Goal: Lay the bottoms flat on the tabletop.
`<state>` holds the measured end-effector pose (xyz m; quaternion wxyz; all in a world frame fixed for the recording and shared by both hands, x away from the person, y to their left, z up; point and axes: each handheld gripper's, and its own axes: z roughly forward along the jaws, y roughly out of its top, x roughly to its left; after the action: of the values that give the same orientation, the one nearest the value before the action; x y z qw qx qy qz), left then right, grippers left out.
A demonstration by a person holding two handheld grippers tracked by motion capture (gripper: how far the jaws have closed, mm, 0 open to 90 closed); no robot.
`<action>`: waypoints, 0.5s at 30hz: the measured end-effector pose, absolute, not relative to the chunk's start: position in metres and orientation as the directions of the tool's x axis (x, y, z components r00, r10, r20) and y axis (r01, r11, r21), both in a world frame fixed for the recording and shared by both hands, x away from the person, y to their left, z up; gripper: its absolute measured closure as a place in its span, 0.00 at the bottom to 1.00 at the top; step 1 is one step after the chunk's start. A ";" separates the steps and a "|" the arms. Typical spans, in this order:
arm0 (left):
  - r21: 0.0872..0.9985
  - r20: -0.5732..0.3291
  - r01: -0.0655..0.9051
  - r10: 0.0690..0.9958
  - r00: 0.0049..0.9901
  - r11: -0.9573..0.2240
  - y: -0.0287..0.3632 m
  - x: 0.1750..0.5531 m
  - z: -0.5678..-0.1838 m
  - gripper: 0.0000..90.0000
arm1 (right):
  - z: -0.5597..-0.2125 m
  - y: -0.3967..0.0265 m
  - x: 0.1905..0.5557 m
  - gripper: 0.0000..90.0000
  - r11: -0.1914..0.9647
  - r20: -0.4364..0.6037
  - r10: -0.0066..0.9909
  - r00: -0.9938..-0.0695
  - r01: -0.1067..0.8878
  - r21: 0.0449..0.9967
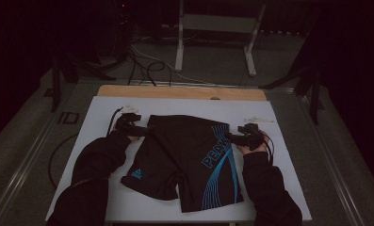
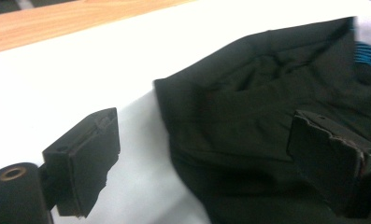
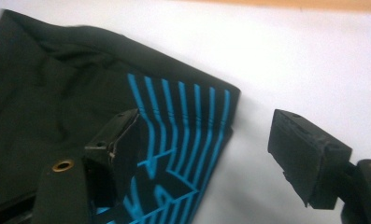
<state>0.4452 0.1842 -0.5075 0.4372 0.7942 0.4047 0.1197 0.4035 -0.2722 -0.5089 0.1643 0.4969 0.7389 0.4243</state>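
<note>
Left fingers (image 2: 82,161): spread wide, holding nothing; one hangs over bare white surface, the other over the black cloth, straddling the shorts' corner.
Right fingers (image 3: 113,149): also wide apart and empty; one sits above the blue-striped corner, the other above bare white.
Left gripper (image 1: 137,128): at the shorts' 9 o'clock edge, near the waistband corner.
Right gripper (image 1: 239,137): at the shorts' 3 o'clock edge, beside the striped corner.
Shorts (image 1: 184,157): black with blue stripes and lettering, lying flat at the middle of the tabletop, waistband toward 12 o'clock, legs toward 6 o'clock.
Tabletop (image 1: 194,107): white sheet with a strip of bare wood along the 12 o'clock edge.
Room: dim; grey floor, cables (image 1: 144,66) and a pale frame stand (image 1: 217,23) beyond the far edge.
Open room: bare white on every side of the shorts, widest at 12 o'clock and toward the 9 and 3 o'clock edges.
</note>
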 end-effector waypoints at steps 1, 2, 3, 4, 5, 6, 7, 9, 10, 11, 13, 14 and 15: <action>0.791 -0.164 0.538 0.747 0.644 -0.290 0.184 0.445 -0.508 0.15 | -0.511 -0.272 0.405 0.30 0.147 0.180 0.876 -0.447 0.603 0.785; 0.786 -0.176 0.552 0.757 0.630 -0.277 0.184 0.452 -0.512 0.16 | -0.514 -0.271 0.409 0.31 0.147 0.182 0.879 -0.440 0.614 0.776; 0.783 -0.180 0.560 0.764 0.620 -0.270 0.183 0.454 -0.514 0.16 | -0.516 -0.271 0.411 0.32 0.148 0.186 0.878 -0.441 0.619 0.771; 0.783 -0.180 0.560 0.764 0.620 -0.270 0.183 0.454 -0.514 0.16 | -0.516 -0.271 0.411 0.32 0.148 0.186 0.878 -0.441 0.619 0.771; 0.778 -0.178 0.564 0.766 0.618 -0.274 0.183 0.458 -0.516 0.16 | -0.517 -0.269 0.414 0.33 0.149 0.181 0.882 -0.434 0.624 0.767; 0.778 -0.174 0.565 0.769 0.615 -0.276 0.181 0.460 -0.517 0.18 | -0.518 -0.267 0.418 0.33 0.151 0.184 0.883 -0.433 0.631 0.761; 0.774 -0.181 0.570 0.765 0.618 -0.277 0.179 0.462 -0.518 0.18 | -0.519 -0.264 0.422 0.33 0.154 0.183 0.884 -0.430 0.638 0.755; 0.773 -0.175 0.567 0.763 0.622 -0.285 0.175 0.466 -0.518 0.18 | -0.520 -0.261 0.427 0.33 0.173 0.162 0.890 -0.427 0.642 0.747; 0.766 -0.179 0.575 0.763 0.620 -0.287 0.173 0.468 -0.518 0.20 | -0.520 -0.259 0.430 0.33 0.178 0.161 0.890 -0.427 0.649 0.740; 0.765 -0.186 0.578 0.763 0.619 -0.283 0.171 0.470 -0.518 0.21 | -0.521 -0.257 0.432 0.34 0.180 0.154 0.895 -0.419 0.654 0.735; 0.757 -0.195 0.592 0.769 0.609 -0.278 0.167 0.473 -0.519 0.26 | -0.521 -0.254 0.435 0.37 0.191 0.150 0.892 -0.426 0.657 0.730; 0.756 -0.194 0.595 0.774 0.603 -0.274 0.167 0.475 -0.519 0.27 | -0.521 -0.251 0.436 0.38 0.194 0.141 0.896 -0.420 0.658 0.728; 0.744 -0.195 0.611 0.785 0.587 -0.272 0.166 0.477 -0.520 0.30 | -0.520 -0.250 0.437 0.41 0.200 0.134 0.897 -0.420 0.658 0.726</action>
<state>0.4775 0.1656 -0.5204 0.4112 0.7903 0.4417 0.1063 0.4374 -0.2502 -0.5204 0.1621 0.5133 0.7575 0.3693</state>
